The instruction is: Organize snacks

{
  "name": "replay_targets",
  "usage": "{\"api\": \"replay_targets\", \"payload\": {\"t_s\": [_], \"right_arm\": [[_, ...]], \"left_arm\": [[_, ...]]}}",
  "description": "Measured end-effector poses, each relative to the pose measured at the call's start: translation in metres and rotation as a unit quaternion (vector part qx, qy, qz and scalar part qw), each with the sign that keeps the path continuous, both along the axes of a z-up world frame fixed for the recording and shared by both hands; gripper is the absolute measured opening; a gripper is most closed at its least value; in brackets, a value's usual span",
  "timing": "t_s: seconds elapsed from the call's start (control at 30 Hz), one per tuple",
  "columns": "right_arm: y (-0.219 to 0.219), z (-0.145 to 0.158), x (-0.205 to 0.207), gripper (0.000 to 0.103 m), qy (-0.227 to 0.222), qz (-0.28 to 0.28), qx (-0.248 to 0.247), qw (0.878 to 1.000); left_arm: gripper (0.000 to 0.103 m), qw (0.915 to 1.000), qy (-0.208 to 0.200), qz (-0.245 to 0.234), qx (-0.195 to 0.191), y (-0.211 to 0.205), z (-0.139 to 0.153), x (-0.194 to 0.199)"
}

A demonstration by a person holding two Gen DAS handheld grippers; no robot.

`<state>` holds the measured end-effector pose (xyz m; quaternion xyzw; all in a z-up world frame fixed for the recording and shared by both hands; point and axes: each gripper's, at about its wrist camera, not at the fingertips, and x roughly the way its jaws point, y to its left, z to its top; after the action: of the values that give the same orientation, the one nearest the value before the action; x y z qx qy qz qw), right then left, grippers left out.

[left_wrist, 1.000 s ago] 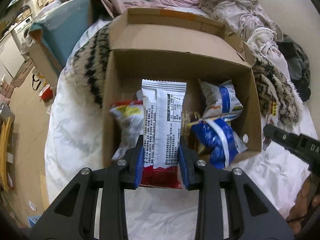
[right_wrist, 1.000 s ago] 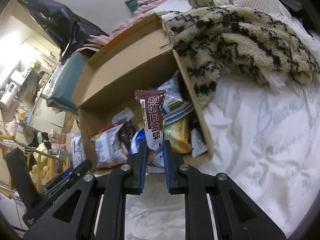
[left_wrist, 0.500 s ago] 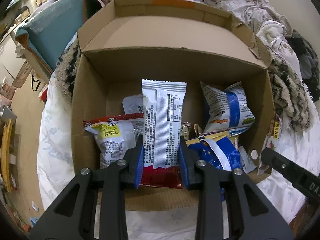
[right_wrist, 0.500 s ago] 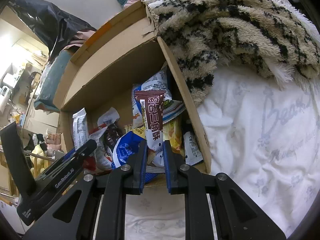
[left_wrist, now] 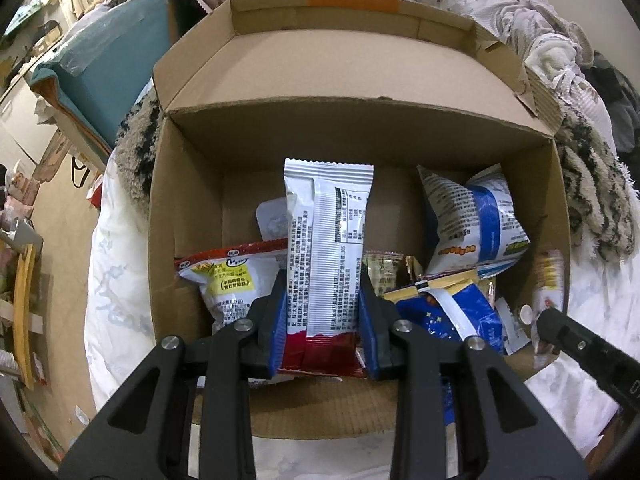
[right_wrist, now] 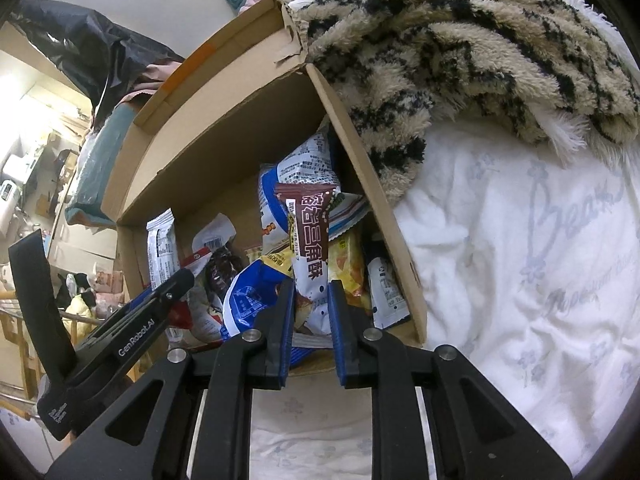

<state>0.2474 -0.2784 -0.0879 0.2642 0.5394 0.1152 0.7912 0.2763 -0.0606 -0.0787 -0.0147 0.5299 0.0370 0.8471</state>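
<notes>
Holding now: I have one packet in each gripper, both hanging over the near edge of the cardboard box (left_wrist: 188, 208), which sits open on the white bedspread (right_wrist: 520, 280).
Left gripper (left_wrist: 322, 316): its jaws are closed on the silver-and-red wrapper (left_wrist: 326, 248), pinching it low so the long body stands up above the box floor; I judge that grip lets it drop in upright.
Right gripper (right_wrist: 311, 308): narrow gap, pads on either side of the brown bar wrapper (right_wrist: 310, 248); the grip looks light, and I cannot tell whether it has begun to let go.
Why low and steep: I read both tools as tilted down into the box so each packet can be let go straight among the others.
Count, in hand: two packets, one per gripper.
Count, in the box: near left corner, one red-and-yellow bag (left_wrist: 230, 276); near right, one dark blue bag (left_wrist: 456, 316); far right, one blue-and-white bag (left_wrist: 476, 220); several smaller packets lie between, too overlapped to count.
Far side: the raised lid flap (left_wrist: 352, 68) stands open behind, and a striped fluffy blanket (right_wrist: 460, 52) lies against the right wall.
</notes>
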Motion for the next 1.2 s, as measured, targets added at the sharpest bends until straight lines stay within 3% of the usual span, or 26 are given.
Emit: {"api": "replay_targets", "payload": {"t_s": [0.2,0.27,0.33,0.37,0.43,0.5,0.53,0.83,0.93,1.2], "right_arm": [[-0.006,0.002,0.000,0.020,-0.001,-0.013,0.017,1.000],[-0.008,0.004,0.000,0.020,-0.005,-0.016,0.028,0.999],[-0.009,0.008,0.001,0.020,-0.012,-0.018,0.030,0.999],[-0.010,0.010,0.001,0.020,-0.015,-0.019,0.029,0.999],[-0.011,0.012,0.001,0.031,-0.017,-0.022,0.031,0.999],[-0.014,0.015,0.000,0.071,-0.022,-0.030,0.041,0.998],[-0.016,0.018,-0.002,0.076,-0.031,-0.036,0.037,0.998],[-0.010,0.045,-0.009,0.079,-0.070,-0.019,0.001,0.997],[-0.008,0.060,-0.021,0.086,-0.100,-0.014,-0.012,0.995],[-0.010,0.100,-0.072,0.103,-0.166,-0.023,-0.026,0.986]], "left_arm": [[0.030,1.0000,0.004,0.005,0.003,0.002,0.002,0.000],[0.040,1.0000,0.005,0.007,0.000,0.004,0.004,-0.001],[0.064,1.0000,0.001,0.007,-0.003,0.005,0.007,-0.003],[0.070,0.9999,-0.004,0.007,-0.006,0.005,0.010,-0.005],[0.085,0.9996,-0.021,0.007,-0.016,0.007,0.017,-0.010],[0.086,0.9994,-0.030,0.007,-0.018,0.008,0.024,-0.014],[0.086,0.9994,-0.030,0.005,-0.019,0.008,0.026,-0.016],[0.086,0.9967,-0.079,0.014,-0.014,0.024,0.063,-0.041],[0.099,0.9947,-0.099,0.023,-0.019,0.036,0.078,-0.058],[0.103,0.9895,-0.139,0.024,-0.031,0.065,0.107,-0.112]]}}
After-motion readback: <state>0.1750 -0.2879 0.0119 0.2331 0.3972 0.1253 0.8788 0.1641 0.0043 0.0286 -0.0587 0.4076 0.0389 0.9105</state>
